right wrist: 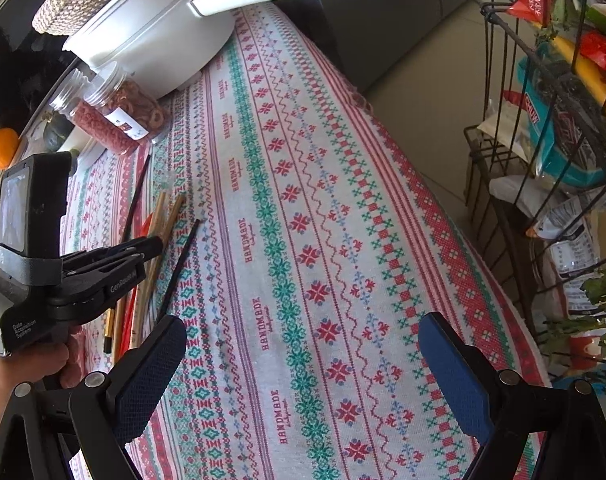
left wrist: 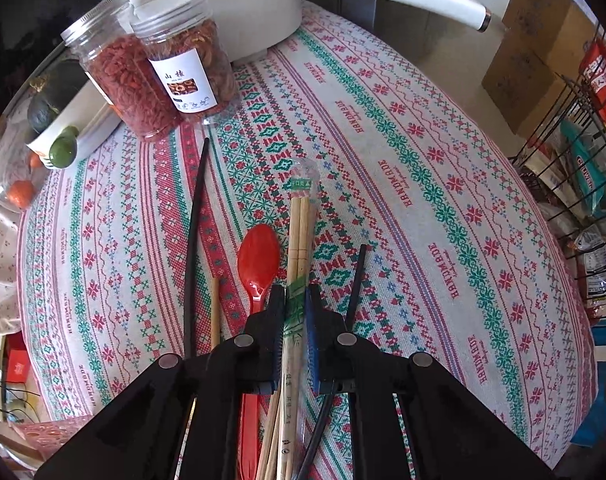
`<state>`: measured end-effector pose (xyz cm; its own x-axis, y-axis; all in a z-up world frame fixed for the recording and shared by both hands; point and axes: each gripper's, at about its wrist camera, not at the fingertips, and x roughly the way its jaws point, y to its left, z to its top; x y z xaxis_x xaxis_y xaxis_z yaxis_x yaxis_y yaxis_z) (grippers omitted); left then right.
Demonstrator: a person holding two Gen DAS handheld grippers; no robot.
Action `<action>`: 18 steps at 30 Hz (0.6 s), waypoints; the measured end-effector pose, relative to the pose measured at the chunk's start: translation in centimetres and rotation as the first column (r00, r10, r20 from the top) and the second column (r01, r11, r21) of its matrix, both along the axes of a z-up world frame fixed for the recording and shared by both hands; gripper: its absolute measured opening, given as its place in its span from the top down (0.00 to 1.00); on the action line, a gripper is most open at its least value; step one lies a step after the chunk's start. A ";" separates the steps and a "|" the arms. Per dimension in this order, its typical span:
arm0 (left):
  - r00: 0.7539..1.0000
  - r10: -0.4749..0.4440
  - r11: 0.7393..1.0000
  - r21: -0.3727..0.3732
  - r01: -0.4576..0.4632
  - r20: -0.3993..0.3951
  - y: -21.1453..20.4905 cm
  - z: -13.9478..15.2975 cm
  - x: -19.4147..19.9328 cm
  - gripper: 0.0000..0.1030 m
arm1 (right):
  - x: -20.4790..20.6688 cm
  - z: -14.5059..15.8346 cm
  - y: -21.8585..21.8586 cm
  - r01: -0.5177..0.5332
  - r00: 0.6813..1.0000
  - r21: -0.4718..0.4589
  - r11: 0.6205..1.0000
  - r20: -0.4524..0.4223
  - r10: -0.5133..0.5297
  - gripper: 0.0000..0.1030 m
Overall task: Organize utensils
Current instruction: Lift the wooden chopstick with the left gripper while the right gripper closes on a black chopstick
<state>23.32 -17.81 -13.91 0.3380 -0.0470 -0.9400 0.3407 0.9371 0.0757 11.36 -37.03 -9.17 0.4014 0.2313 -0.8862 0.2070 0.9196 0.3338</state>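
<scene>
My left gripper [left wrist: 294,300] is shut on a plastic-wrapped pair of bamboo chopsticks [left wrist: 299,220] that lies lengthwise on the patterned tablecloth [left wrist: 423,200]. Left of it lies a red plastic spoon [left wrist: 258,260], a loose wooden chopstick [left wrist: 215,312] and a long black chopstick [left wrist: 195,240]. A second black chopstick [left wrist: 357,280] lies to the right. In the right wrist view my right gripper [right wrist: 301,344] is open and empty above bare cloth. The left gripper [right wrist: 115,264] shows there over the chopsticks [right wrist: 159,240] and a black chopstick [right wrist: 179,272].
Two clear jars of dried red fruit [left wrist: 159,76] and a white pot with a long handle [left wrist: 263,0] stand at the table's far end. A glass bowl of produce [left wrist: 43,120] sits at far left. A black wire rack of packaged goods [right wrist: 563,160] stands beyond the right edge.
</scene>
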 end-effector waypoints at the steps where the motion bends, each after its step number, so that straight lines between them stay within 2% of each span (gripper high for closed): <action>1: 1.000 -0.001 1.000 -0.012 0.001 0.009 0.4 0.5 -0.4 0.90 | 0.0 0.0 0.2 -0.002 1.000 -0.001 1.000 0.001 0.002 0.06; 6: 0.997 -0.017 0.995 -0.093 0.024 0.075 1.9 3.7 -3.2 0.91 | 0.1 0.0 1.1 -0.013 1.000 -0.018 1.000 0.000 0.013 0.06; 8: 0.995 -0.027 0.992 -0.120 0.039 0.101 2.7 5.1 -4.3 0.95 | 0.2 -0.2 1.4 -0.016 1.000 -0.028 0.999 -0.006 0.015 0.06; 12: 0.987 -0.035 0.986 -0.157 0.060 0.159 4.1 7.5 -7.0 0.95 | 0.4 -0.8 2.3 -0.016 1.000 -0.037 0.999 -0.022 0.016 0.06; 18: 0.974 0.023 0.966 -0.254 0.036 0.226 8.2 10.1 -10.4 0.96 | 0.9 -2.0 4.4 -0.034 0.998 -0.052 0.998 -0.052 0.031 0.06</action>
<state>12.92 -9.61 -3.85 0.5381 -0.2781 -0.7956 0.3485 0.9329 -0.0904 12.25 -32.59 -11.18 0.3487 0.1961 -0.9165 0.1918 0.9422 0.2746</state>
